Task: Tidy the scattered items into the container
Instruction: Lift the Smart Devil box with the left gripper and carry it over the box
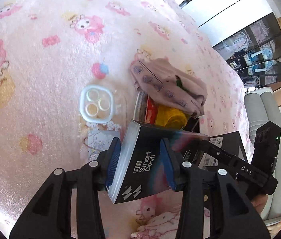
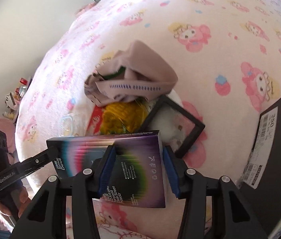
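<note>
Left claw (image 1: 140, 159) astride black box (image 1: 140, 171) (tilted), pads touching

A black screen-protector box (image 1: 140, 163), printed "Smart Devil" on its narrow side with a rainbow sheen across its broad face, hangs tilted just above the pink cartoon-print bed, its far end near the container. The container (image 2: 180, 137) is a shallow black-rimmed tray lying on the bed, already heaped with a crumpled pale lilac patterned cloth (image 1: 168, 83), a yellow crinkly packet (image 2: 124, 115) and a red-and-white packet (image 2: 95, 117). Left of it on the bed lies a clear phone case (image 1: 97, 107) with three camera rings, flat and apart from the heap.
</note>
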`<state>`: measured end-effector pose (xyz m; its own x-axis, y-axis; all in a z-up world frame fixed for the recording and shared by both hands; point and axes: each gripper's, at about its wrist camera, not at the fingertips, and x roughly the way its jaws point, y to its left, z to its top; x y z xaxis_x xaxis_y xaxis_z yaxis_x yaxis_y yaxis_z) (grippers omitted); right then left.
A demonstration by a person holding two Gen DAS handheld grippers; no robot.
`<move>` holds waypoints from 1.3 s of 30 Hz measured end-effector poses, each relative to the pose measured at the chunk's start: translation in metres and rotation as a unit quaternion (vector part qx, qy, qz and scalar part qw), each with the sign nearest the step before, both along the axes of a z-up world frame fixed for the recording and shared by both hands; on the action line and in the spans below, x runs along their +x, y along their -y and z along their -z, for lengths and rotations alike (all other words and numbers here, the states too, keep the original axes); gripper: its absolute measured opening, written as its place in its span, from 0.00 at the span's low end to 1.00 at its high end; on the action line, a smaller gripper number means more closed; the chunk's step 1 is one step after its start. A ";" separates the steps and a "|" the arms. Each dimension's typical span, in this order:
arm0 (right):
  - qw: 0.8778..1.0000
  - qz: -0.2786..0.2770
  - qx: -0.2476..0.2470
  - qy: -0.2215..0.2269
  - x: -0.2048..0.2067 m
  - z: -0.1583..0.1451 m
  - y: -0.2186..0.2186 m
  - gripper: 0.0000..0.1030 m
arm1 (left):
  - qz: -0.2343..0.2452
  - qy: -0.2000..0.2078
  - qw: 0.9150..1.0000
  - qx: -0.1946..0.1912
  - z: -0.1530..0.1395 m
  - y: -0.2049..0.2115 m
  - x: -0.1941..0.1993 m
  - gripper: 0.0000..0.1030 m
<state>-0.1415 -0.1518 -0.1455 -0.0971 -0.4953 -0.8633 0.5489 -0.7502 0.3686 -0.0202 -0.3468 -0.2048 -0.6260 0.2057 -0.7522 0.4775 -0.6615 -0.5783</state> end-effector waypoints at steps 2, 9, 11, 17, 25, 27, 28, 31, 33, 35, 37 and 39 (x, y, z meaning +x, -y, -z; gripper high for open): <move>1.000 0.002 -0.013 -0.023 0.001 -0.016 -0.001 0.44 | -0.003 -0.026 1.000 -0.012 -0.014 0.002 -0.004 0.40; 0.994 -0.006 -0.049 -0.096 0.018 -0.052 -0.012 0.44 | 0.005 -0.076 0.993 -0.087 -0.046 -0.015 0.004 0.52; 0.995 0.000 -0.045 -0.090 0.018 -0.051 -0.017 0.44 | 0.013 -0.070 0.994 -0.077 -0.043 -0.018 0.004 0.52; 0.995 0.016 -0.056 -0.086 0.029 -0.064 -0.047 0.44 | 0.031 -0.086 0.994 -0.066 -0.060 -0.038 0.007 0.52; 0.987 0.050 -0.070 -0.132 0.047 -0.110 -0.102 0.44 | 0.080 -0.123 0.986 -0.074 -0.105 -0.086 0.001 0.52; 0.986 0.067 -0.071 -0.138 0.050 -0.117 -0.123 0.44 | 0.103 -0.125 0.983 -0.086 -0.116 -0.107 -0.005 0.52; 0.985 0.075 -0.073 -0.139 0.051 -0.120 -0.134 0.44 | 0.114 -0.127 0.981 -0.092 -0.121 -0.118 -0.008 0.52; 0.982 0.103 -0.071 -0.143 0.055 -0.127 -0.171 0.44 | 0.147 -0.136 0.975 -0.099 -0.135 -0.154 -0.022 0.52; 0.979 0.121 -0.066 -0.147 0.055 -0.129 -0.199 0.44 | 0.172 -0.139 0.970 -0.097 -0.140 -0.177 -0.036 0.52; 0.977 0.141 -0.064 -0.147 0.053 -0.128 -0.227 0.44 | 0.197 -0.137 0.966 -0.093 -0.141 -0.203 -0.052 0.52; 0.974 0.163 -0.058 -0.144 0.050 -0.122 -0.258 0.44 | 0.224 -0.126 0.962 -0.093 -0.138 -0.233 -0.069 0.52; 0.972 0.187 -0.056 -0.129 0.045 -0.110 -0.287 0.44 | 0.249 -0.105 0.958 -0.100 -0.131 -0.265 -0.085 0.52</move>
<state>-0.0963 0.1356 -0.0353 -0.4946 -0.4733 -0.7289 0.3297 -0.8782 0.3465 -0.1048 -0.0822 -0.0740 -0.6300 0.3826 -0.6758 -0.0389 -0.8847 -0.4646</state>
